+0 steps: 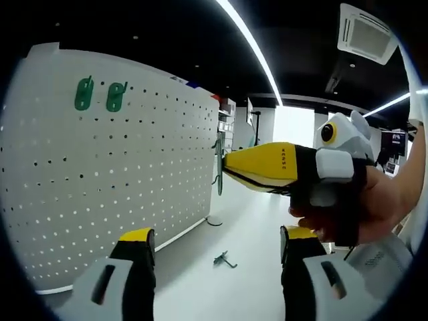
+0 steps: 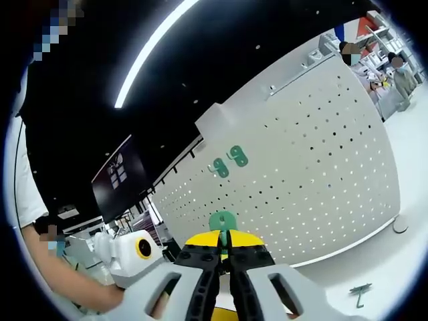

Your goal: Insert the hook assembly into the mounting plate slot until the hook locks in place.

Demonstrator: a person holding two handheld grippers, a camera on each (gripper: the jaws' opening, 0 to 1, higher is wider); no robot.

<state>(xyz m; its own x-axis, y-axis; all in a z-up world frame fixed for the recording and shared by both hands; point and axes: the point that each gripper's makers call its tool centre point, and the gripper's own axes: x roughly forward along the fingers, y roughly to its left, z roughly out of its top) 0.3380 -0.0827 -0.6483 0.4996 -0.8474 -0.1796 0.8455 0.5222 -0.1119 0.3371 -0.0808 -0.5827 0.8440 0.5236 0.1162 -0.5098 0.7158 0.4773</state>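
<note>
Two green hooks (image 1: 99,95) already sit side by side near the top of the white pegboard (image 1: 134,180), which stands upright on the pale worktop (image 1: 247,234). A third green hook (image 2: 223,221) is pinched in the right claw (image 2: 224,249), its jaws closed tight on it so that only the rounded head pokes out above the yellow tips; the board with the mounted pair (image 2: 228,162) lies ahead of it, well apart yet. The risk, as I read it, is in the approach — the hook is gripped low and mostly hidden by the jaws, so its prongs could meet the board between holes, or tilted, and it would twist in the grip or skid across the face instead of seating and locking. A hard shove could also rock the free-standing panel. The left claw (image 1: 217,244) is spread wide and holds nothing, hovering over the worktop in front of the board; from its camera the right claw (image 1: 231,166) crosses in from the right, held in a person's hand (image 1: 361,207), its yellow nose pointing toward the far edge of the board. A small dark metal piece (image 1: 225,259) lies loose on the worktop below — what it is I cannot tell.
</note>
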